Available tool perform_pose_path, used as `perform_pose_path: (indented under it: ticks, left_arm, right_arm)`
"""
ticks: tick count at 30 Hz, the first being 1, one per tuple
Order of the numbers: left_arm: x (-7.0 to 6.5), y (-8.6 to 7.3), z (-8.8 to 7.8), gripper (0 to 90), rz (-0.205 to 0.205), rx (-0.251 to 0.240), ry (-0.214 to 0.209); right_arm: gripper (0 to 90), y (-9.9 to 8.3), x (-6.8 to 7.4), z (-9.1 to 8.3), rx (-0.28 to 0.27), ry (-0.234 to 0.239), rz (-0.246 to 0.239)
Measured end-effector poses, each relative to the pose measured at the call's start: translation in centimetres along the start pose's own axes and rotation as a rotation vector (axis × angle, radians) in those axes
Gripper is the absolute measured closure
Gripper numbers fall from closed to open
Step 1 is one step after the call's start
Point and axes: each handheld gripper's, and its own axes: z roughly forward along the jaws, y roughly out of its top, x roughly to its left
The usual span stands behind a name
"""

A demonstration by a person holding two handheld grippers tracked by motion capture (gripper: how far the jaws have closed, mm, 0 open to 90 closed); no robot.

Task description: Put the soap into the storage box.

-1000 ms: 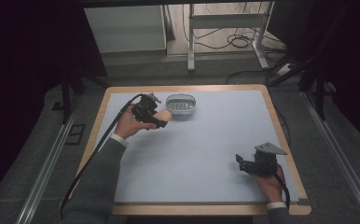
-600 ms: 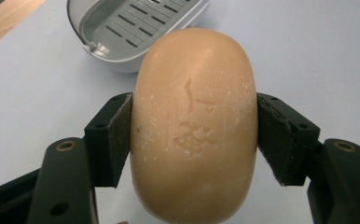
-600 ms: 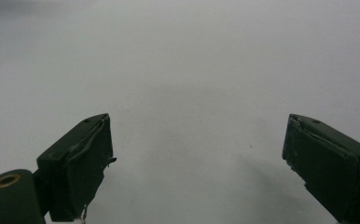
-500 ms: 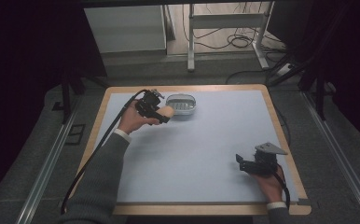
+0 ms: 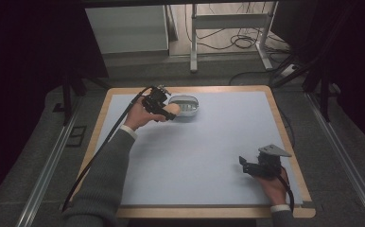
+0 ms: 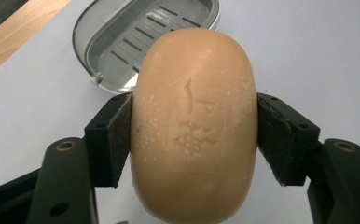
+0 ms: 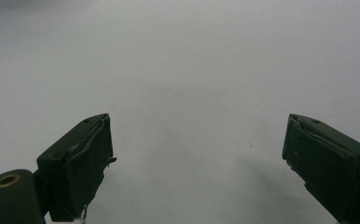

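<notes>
The left tongs (image 6: 194,135) squeeze the soap (image 6: 194,126) tight, just by the near rim of the metal soap dish (image 5: 185,105) at 11 o'clock on the worktop (image 5: 209,156); the step looks like carrying soap to the dish; next it must go over the tray and down; since a second ago, the soap came closer to the dish; the right tongs (image 7: 197,163) stay wide apart at 4 o'clock, holding nothing.

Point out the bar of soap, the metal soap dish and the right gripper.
bar of soap (image 6: 193,126), left gripper view, on its stamped face.
metal soap dish (image 6: 122,44), left gripper view, on its slotted floor.
right gripper (image 7: 197,158), right gripper view, midway between its open fingertips.
</notes>
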Motion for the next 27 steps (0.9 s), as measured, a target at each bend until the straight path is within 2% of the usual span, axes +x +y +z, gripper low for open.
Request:
perform_pose_path:
  ticks: [14, 27]
  left_arm:
    - [0.7, 1.7, 1.1, 32.8, 0.024, 0.011, -0.004]
    - [1.3, 2.8, 2.2, 32.8, 0.028, 0.011, -0.02]
  right_arm:
    - [8.6, 0.0, 0.0, 0.0, 0.001, 0.001, -0.001]
    - [8.5, 0.0, 0.0, 0.0, 0.001, 0.001, 0.0]
